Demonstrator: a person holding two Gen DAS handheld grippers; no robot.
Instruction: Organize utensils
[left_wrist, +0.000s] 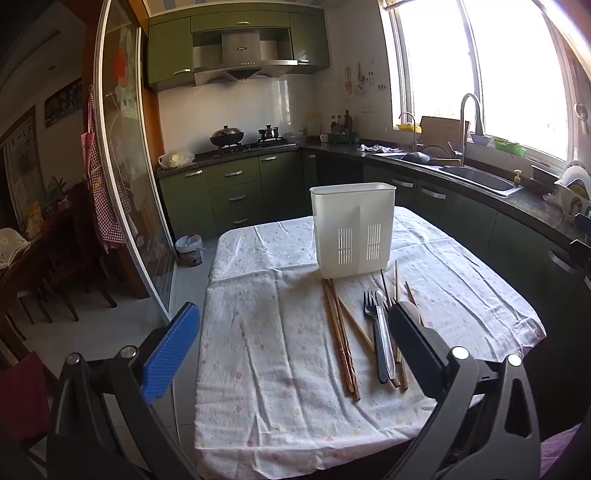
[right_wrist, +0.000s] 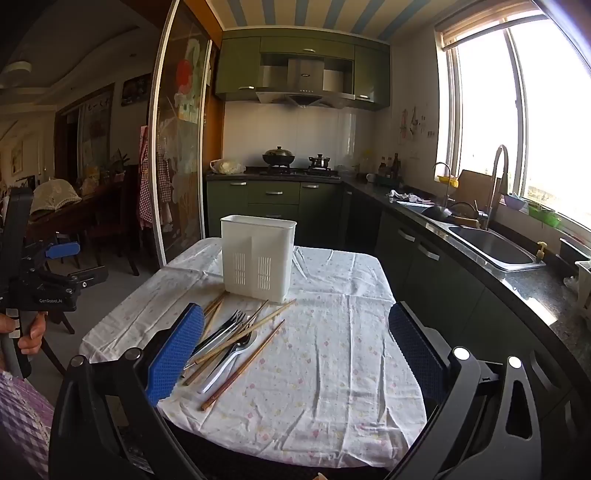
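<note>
Nothing is being held at this moment. The left tongs (left_wrist: 295, 354) are being carried with their jaws spread wide above the near left part of the table (left_wrist: 258, 369), and the right tongs (right_wrist: 295, 354) are likewise being held wide and empty over the near edge. The utensils are lying loose on the flowered cloth, just in front of the white slotted holder (left_wrist: 352, 227), which is standing upright toward the far side of the table and looks empty from here.

The step in hand is judged to be the first pick. In the left view the pile is being seen to the right of centre: a bundle of wooden chopsticks (left_wrist: 341, 339), a dark fork (left_wrist: 371, 314) and a white spoon (left_wrist: 410, 308) partly hidden behind the right finger. In the right view the same pile (right_wrist: 229, 343) is lying just beside the left blue pad.

The pieces are crossed and overlapping, so one item at the edge of the heap is best being singled out, probably a chopstick lying apart. The tongs should be lowered with the pads on either side of its shaft, near the middle, so that it is not tipping when lifted. The cloth is wrinkled and could be pinched along with it. The holder seems light and could be toppled by a careless approach.
</note>
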